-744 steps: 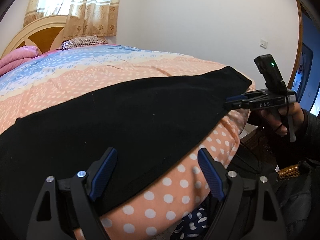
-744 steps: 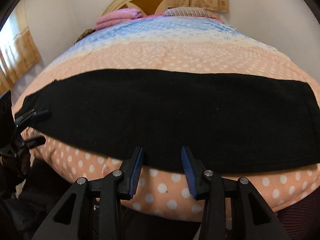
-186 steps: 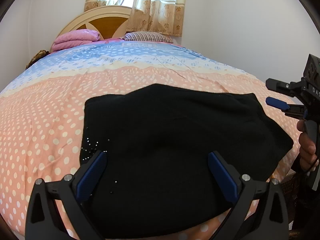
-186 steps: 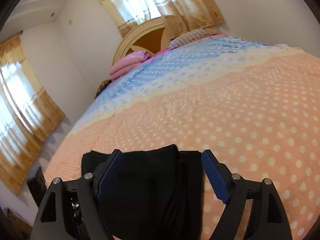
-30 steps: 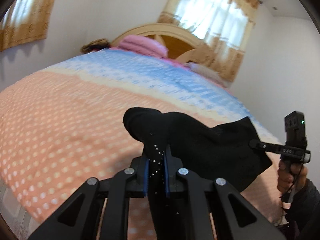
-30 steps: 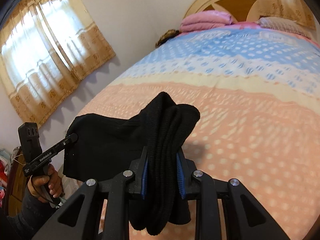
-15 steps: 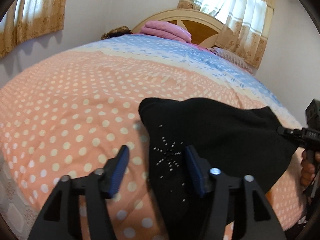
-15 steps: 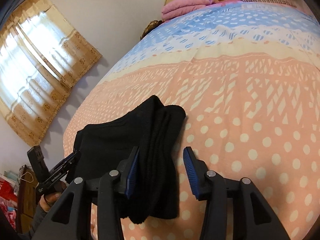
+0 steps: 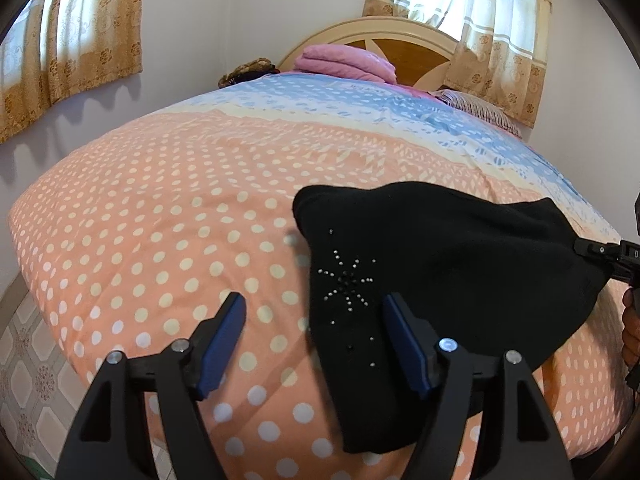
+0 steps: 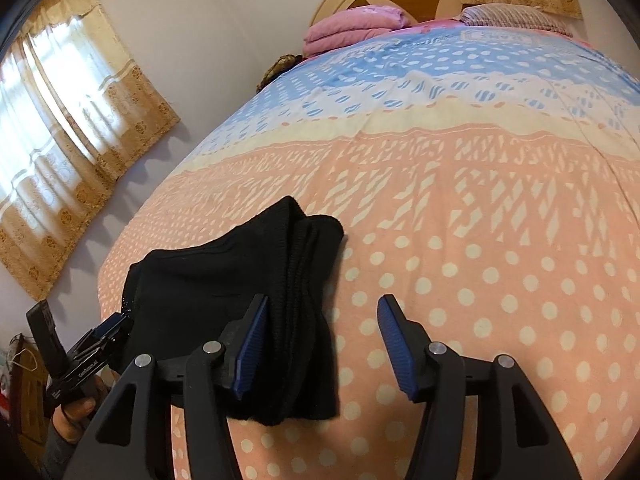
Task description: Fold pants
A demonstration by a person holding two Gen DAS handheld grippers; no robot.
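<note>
Folded black pants (image 9: 452,280) lie on the bed (image 9: 160,216); the left gripper (image 9: 314,344) and right gripper (image 10: 322,346), jaws wide and empty, flank opposite edges, apparently just clear of the cloth.

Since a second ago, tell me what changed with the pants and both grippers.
Both grippers let go: the left gripper and right gripper were shut on the pants and lifting them; now both are open and the pants lie folded on the bed. The pink blanket and pillow stayed put.
</note>
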